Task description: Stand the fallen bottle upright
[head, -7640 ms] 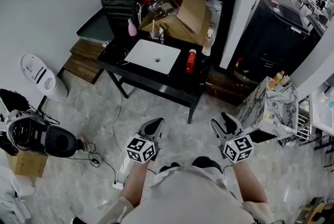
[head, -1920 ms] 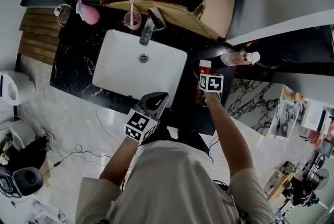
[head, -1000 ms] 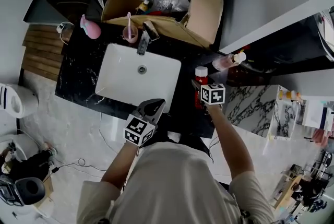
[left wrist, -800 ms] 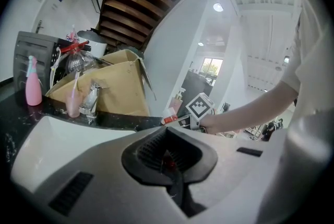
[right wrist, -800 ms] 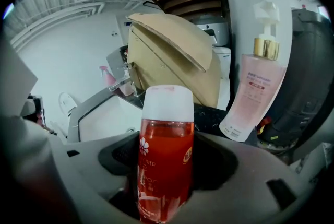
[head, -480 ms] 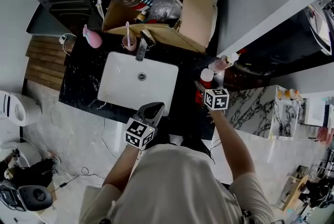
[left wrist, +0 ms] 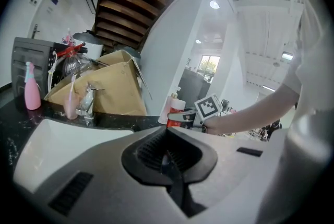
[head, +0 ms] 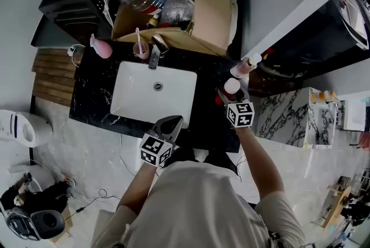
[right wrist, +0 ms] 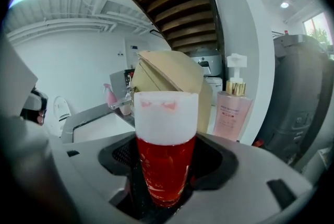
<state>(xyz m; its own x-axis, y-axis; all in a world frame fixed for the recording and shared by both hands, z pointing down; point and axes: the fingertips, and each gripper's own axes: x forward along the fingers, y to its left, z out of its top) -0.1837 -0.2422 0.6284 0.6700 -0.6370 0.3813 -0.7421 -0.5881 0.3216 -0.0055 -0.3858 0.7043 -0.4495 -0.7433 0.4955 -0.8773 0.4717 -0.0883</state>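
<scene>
A white sink (head: 139, 99) is set in a black marble counter (head: 92, 96), a cardboard box (head: 211, 4) is parked behind it, wooden steps (head: 49, 74) are seen at left, pale marble floor (head: 81, 151) below.

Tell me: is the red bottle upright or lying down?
Upright: the red bottle points cap-up, parallel to the pump bottle behind, right gripper shut on its body. Whether it stands on the counter, cannot tell.
</scene>
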